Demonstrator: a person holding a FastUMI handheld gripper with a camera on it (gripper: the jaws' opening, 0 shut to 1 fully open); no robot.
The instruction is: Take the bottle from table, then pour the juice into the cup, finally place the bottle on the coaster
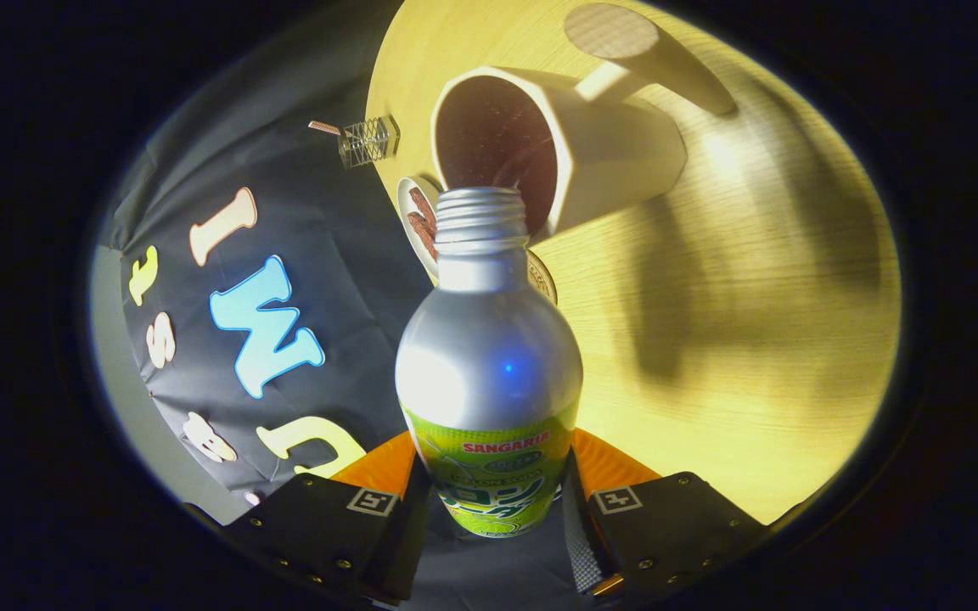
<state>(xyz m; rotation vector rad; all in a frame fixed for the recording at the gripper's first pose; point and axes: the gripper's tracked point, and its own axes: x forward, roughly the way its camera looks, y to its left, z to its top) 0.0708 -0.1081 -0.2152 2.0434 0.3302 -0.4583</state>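
Gripping the bottle (489, 373) by its labelled body, both fingers (387, 471) pressed on its sides, uncapped threaded mouth held at the rim of the cup (616, 148), coaster (413, 212) just beyond on the tabletop (752, 339).

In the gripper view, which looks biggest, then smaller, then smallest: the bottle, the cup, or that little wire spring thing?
1. Bottle, held between the gripper fingers; nearness to the camera enlarges it.
2. Cup, just beyond the bottle's mouth.
3. Wire spring thing, beside the cup.
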